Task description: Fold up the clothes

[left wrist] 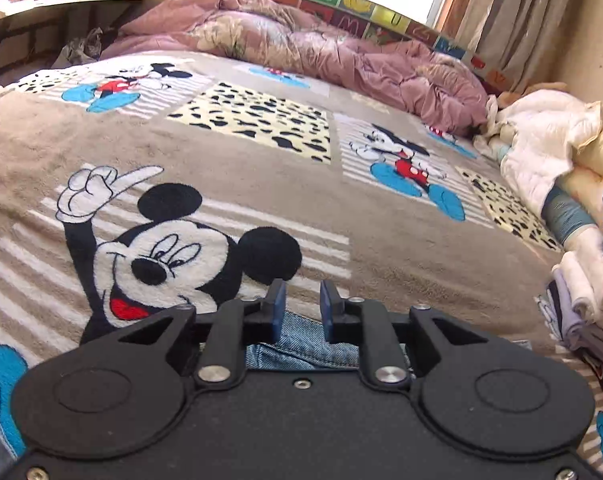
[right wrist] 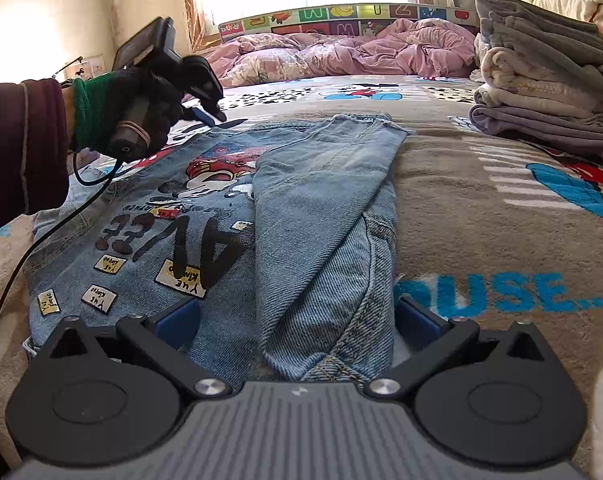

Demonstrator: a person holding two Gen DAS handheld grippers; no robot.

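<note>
Denim jacket (right wrist: 229, 216): lies flat on the cartoon-print blanket (right wrist: 481, 216) that covers the bed, printed back panel facing up, one side folded in over the middle; it sits toward the blanket's near edge.
Left gripper (right wrist: 211, 114): seen from the right wrist view, raised over the jacket's far left part and tilted downward, blue fingertips pointing at the cloth. In its own view (left wrist: 302, 304) the two blue pads stand a narrow gap apart with denim beneath them; nothing is pinched between them.
Left hand (right wrist: 141, 108): in a dark glove with a green cuff, wrapped round the gripper's handle; a maroon sleeve (right wrist: 21, 148) reaches in from the left, and a black cable (right wrist: 41, 236) hangs from the handle.
Right gripper (right wrist: 297, 324): low at the jacket's near end, fingers spread wide, one on each side of the folded-over panel, gripping nothing.
Folded clothes stack (right wrist: 541, 92): on the blanket's right edge, well apart from the jacket.
Pink duvet (right wrist: 341, 54): bunched along the far edge of the bed.
</note>
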